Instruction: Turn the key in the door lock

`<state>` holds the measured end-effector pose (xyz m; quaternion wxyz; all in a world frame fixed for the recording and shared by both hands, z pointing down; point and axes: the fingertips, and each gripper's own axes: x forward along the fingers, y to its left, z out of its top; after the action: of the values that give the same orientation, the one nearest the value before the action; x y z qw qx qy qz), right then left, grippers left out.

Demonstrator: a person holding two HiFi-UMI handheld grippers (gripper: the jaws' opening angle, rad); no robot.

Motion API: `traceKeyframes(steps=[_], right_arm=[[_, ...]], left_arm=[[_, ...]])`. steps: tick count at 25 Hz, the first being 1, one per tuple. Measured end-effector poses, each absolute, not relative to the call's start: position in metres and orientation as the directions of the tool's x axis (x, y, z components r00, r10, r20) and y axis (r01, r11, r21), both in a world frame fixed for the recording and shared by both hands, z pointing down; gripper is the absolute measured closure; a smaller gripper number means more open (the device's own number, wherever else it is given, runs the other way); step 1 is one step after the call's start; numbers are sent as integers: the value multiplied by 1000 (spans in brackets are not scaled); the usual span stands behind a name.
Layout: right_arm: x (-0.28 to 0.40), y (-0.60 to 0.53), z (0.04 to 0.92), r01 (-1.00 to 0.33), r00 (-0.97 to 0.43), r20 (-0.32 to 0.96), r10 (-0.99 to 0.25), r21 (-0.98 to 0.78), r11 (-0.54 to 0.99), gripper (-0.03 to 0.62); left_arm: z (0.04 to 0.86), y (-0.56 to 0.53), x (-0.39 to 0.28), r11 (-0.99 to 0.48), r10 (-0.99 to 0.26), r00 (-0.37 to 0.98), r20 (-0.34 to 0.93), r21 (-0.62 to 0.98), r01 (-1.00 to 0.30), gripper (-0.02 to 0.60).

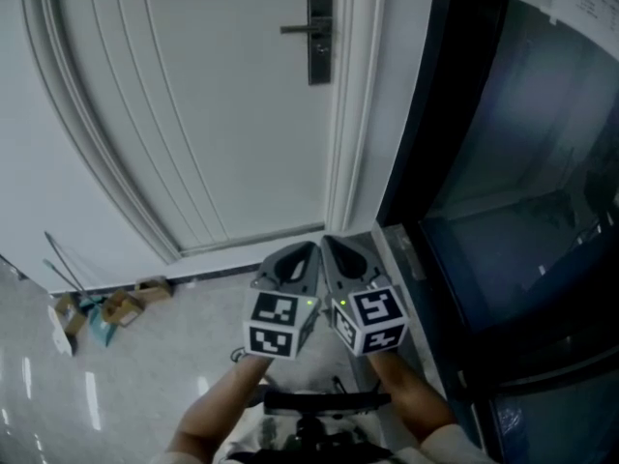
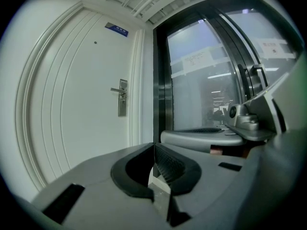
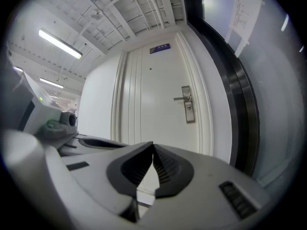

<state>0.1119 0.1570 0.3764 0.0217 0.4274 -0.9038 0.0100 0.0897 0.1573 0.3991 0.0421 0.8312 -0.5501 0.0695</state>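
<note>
Brushed-metal lock plate with lever handle (image 1: 320, 35): key too small to see; likely thin, stiff, slippery, so pinch its flat head. Grey left gripper (image 1: 308, 251) and right gripper (image 1: 334, 247), well short of the plate, both closed, empty.

Head view steeply down, gripper views level, all share white door (image 1: 193, 95)

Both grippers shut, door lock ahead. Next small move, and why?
Probably carry the right gripper forward toward the lock plate: it and the left gripper are both shut, empty and well short of the door. No key can be made out from here.
</note>
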Motion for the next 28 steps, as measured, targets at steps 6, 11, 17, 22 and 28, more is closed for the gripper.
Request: traceKeyframes(steps=[6,11,17,22,28], right_arm=[[109,136,374,-776,-630,36,-776,1,630,586],[99,105,375,-793,-608,42,-793,3,609,586],[73,56,374,-816,-577,50,-815,11,578,586],[48,16,369,-832,-553,58,-831,16,555,586],[20,-14,365,-854,-518,64,-853,28,520,586]], left_arm=[[398,135,87,-394,-909,388,154,-8,-919,563],[400,104,77,-417,-899,412,149,0,-909,563],[397,52,51,-445,-886,443,138,18,-895,563],[389,13,26,-470,-873,469,132,25,-882,563],[388,-17,-2,-507,-852,505,137,23,-862,563]])
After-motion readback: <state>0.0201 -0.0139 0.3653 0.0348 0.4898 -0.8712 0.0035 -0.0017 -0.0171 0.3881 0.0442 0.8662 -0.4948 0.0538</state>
